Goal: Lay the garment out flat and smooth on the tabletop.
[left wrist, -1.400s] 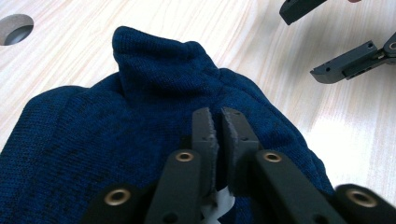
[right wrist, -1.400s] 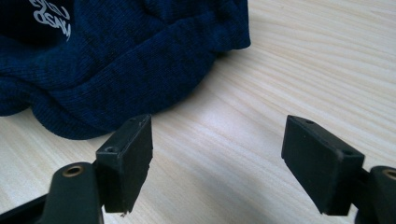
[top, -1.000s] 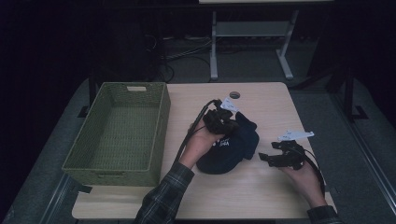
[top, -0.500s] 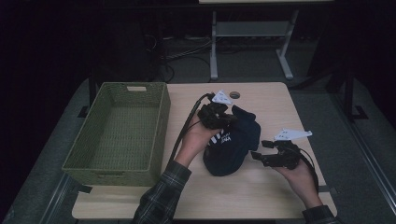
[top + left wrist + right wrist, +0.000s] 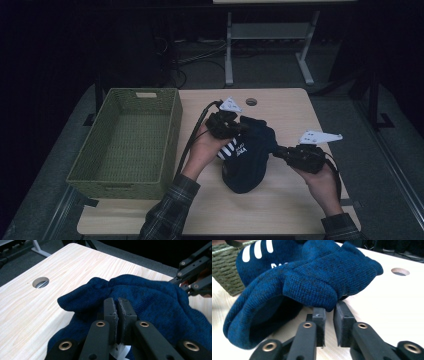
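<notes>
Navy knitted hat (image 5: 248,157) lies crumpled at the middle of the pale wooden bench (image 5: 280,210) in the high view, a green woven basket (image 5: 127,137) well apart to its left, standing empty. The left claw (image 5: 239,128) meets the hat's far edge and the right claw (image 5: 278,151) its right edge. In the left gripper view, the left claw (image 5: 117,311) is pinched tight on a fold of the hat (image 5: 155,300), its pads almost meeting. In the right gripper view, the right claw (image 5: 329,317) has just been closing; its pads stand narrow under a thick fold of the hat (image 5: 312,282), though whether they bite the cloth is hard to tell. To lift cleanly, I judge both claws should grip firmly, rise together, and keep the cloth taut before moving towards the basket.
</notes>
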`<state>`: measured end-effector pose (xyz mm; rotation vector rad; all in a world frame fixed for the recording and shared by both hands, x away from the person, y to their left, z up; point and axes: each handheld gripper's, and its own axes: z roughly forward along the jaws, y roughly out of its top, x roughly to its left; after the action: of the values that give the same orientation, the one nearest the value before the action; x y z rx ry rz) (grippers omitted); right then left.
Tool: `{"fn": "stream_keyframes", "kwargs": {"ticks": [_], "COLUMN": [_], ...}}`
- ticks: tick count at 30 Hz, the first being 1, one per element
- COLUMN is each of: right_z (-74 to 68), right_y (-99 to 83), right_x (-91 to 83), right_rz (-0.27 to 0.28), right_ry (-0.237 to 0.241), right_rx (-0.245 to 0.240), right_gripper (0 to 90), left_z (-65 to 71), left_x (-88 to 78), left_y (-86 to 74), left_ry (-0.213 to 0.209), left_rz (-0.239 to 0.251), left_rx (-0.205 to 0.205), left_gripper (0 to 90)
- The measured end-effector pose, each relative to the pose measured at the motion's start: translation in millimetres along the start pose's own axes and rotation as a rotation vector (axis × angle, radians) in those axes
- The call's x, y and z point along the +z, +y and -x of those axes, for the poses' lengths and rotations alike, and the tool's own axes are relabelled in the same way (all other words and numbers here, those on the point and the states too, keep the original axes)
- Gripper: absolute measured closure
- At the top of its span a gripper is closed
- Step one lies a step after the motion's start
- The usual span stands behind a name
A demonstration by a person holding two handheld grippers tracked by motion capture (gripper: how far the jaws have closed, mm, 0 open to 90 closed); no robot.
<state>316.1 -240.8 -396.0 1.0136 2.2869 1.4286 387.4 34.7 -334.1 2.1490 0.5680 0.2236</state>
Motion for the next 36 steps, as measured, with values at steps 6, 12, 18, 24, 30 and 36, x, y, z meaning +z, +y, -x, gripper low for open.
{"fn": "stream_keyframes", "kwargs": {"ticks": [6,12,18,24,30,36], "right_z": [-1.0,-4.0,-11.2,-21.7,-26.2,-29.9], "right_y": [15.2,35.1,57.6,62.2,55.7,47.3], "right_x": [-5.1,-8.7,-9.7,8.2,29.4,50.6], "right_rz": [0.036,0.07,0.085,0.042,0.003,-0.034], "right_ry": [0.031,0.055,0.064,0.09,0.122,0.155], "right_rx": [-0.012,-0.033,-0.08,-0.111,-0.113,-0.104], "right_gripper": [84.7,85.4,86.0,86.0,85.9,85.7], "left_z": [-3.1,-2.7,0.1,0.7,-4.1,-9.6], "left_x": [-4.9,-4.0,2.4,10.2,12.5,9.7], "left_y": [-6.5,-13.5,-19.9,-33.9,-52.9,-69.9], "left_ry": [0.0,-0.018,-0.045,-0.054,-0.045,-0.021], "left_rz": [0.006,0.006,0.015,-0.006,-0.031,-0.046], "left_rx": [-0.008,-0.017,-0.029,-0.05,-0.082,-0.13], "left_gripper": [84.9,84.6,84.2,84.2,83.2,70.7]}}
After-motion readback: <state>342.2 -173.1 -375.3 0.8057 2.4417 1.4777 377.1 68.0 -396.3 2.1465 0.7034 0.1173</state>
